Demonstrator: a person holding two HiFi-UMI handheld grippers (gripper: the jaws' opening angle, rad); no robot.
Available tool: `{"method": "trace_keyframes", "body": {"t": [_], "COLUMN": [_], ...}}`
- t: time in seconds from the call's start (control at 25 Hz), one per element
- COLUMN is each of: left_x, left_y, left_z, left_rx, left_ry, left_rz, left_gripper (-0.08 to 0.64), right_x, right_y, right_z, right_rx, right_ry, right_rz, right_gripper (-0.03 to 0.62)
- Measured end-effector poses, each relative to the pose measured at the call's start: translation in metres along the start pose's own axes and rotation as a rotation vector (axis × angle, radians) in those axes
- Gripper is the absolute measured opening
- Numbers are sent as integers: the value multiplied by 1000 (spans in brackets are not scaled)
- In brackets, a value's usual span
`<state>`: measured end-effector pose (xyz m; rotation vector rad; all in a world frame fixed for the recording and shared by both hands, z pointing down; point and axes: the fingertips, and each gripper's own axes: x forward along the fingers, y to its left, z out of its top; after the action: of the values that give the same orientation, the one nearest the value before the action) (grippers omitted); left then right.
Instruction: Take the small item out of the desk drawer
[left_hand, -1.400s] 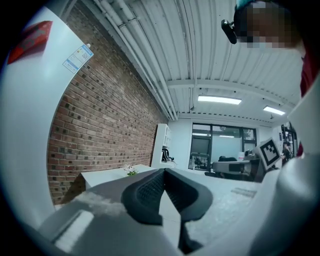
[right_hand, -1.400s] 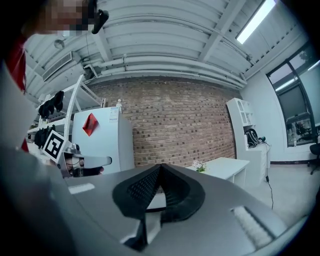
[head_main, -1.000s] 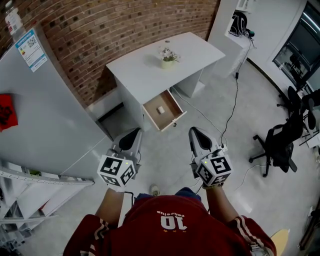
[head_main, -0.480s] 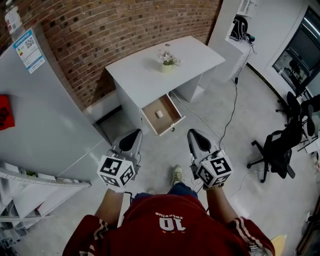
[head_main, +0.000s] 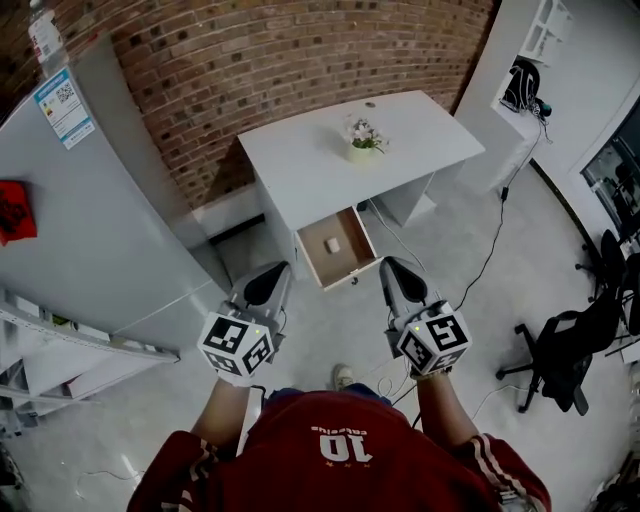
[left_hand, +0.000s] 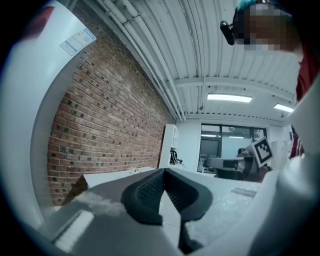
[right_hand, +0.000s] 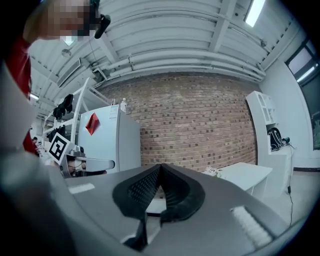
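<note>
In front of the white rectangular desk (head_main: 300, 165), out over the pale floor and well apart from it: both grippers, held side by side. Left gripper (head_main: 266, 281) toward the desk's left end, right gripper (head_main: 397, 278) toward its right half.

Pressed together at the tips on the left one, dark ribbed pads (left_hand: 147, 192) meeting, nothing pinched. Same on the right: ribbed pads (right_hand: 142, 187) closed on each other, nothing between.

Pulled out from the desk's front, below the middle of the top: a shallow open drawer with a light brown inside (head_main: 350, 257). Lying on its floor, about the middle, untouched: the small pale blocky item (head_main: 331, 243).

Standing on the desk top, toward the right half: a small pale green pot of white flowers (head_main: 360, 142).

Behind the desk: a red brick wall (head_main: 280, 50). Left of the desk, against that wall: a tall white cabinet (head_main: 110, 200) with a blue-and-white label (head_main: 62, 105) near its top.

Right of the desk: a black cable (head_main: 488, 262) trailing over the floor. Farther right, well apart from the desk: a black office chair (head_main: 565, 345). Beyond the desk's far right corner: a black backpack (head_main: 522, 88).
</note>
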<state>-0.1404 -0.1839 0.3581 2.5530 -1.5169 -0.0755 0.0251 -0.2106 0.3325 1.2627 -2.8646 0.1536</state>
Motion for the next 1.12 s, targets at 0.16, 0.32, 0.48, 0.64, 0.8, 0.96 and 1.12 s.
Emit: {"method": "trace_keyframes", "body": {"t": [0.16, 0.32, 0.48, 0.64, 0.8, 0.96, 1.12], "left_x": [23, 35, 31, 25, 23, 18, 13], "left_y": [-8, -16, -14, -12, -16, -18, -16], "left_z": [1, 3, 0, 8, 8, 8, 6], "left_rx": [-2, 9, 1, 0, 8, 12, 10], "left_ry": [-12, -15, 2, -9, -12, -11, -8], "left_rz": [49, 69, 65, 56, 38, 23, 16], "left_gripper": [3, 3, 3, 3, 3, 3, 3], "right_x": [-1, 0, 0, 1, 0, -2, -5], "right_y": [-36, -57, -58, -41, -28, -16, -5], "right_z": [0, -1, 3, 4, 2, 3, 6], "right_rx": [5, 1, 7, -12, -17, -26, -17], "right_ry": [9, 21, -9, -14, -12, -15, -25], "right_rz": [31, 49, 34, 44, 68, 90, 127], "right_gripper": [-3, -3, -3, 58, 97, 152, 186]}}
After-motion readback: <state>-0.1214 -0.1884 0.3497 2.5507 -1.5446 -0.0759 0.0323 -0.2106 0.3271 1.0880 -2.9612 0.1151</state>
